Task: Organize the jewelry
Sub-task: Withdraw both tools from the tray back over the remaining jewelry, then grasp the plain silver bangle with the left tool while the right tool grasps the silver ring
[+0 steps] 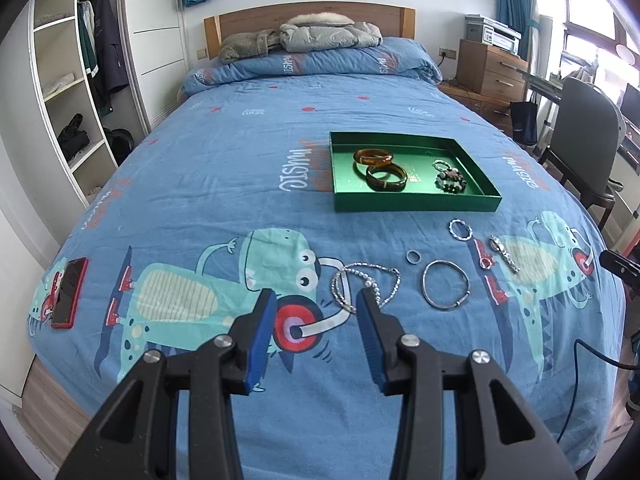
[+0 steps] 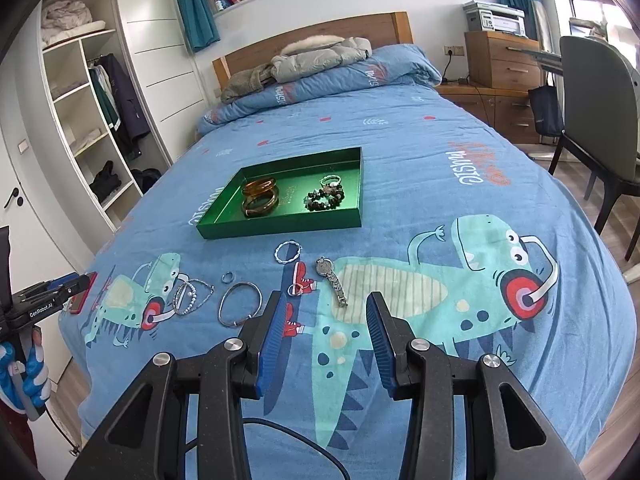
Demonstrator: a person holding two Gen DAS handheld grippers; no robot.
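Claws come first, near the camera. The left claw (image 1: 316, 300) has its blue pads apart and holds nothing. The right claw (image 2: 326, 304) is also apart and empty. Both hang over the blue dinosaur bed cover (image 1: 200, 184) and touch nothing.

Just past the left claw lies the white pearl and silver chain bunch (image 1: 362, 284). It looks light and floppy, so I think a pinch in the thick middle works best. Beside it sit the thin silver bangle (image 1: 445, 290), stiff and slippery, and the small silver ring (image 1: 413, 257). Near the right claw lies the silver wristwatch (image 2: 332, 280).

Farther back is the green flat tray (image 1: 416, 204), with two brown bangles (image 1: 380, 168) inside.
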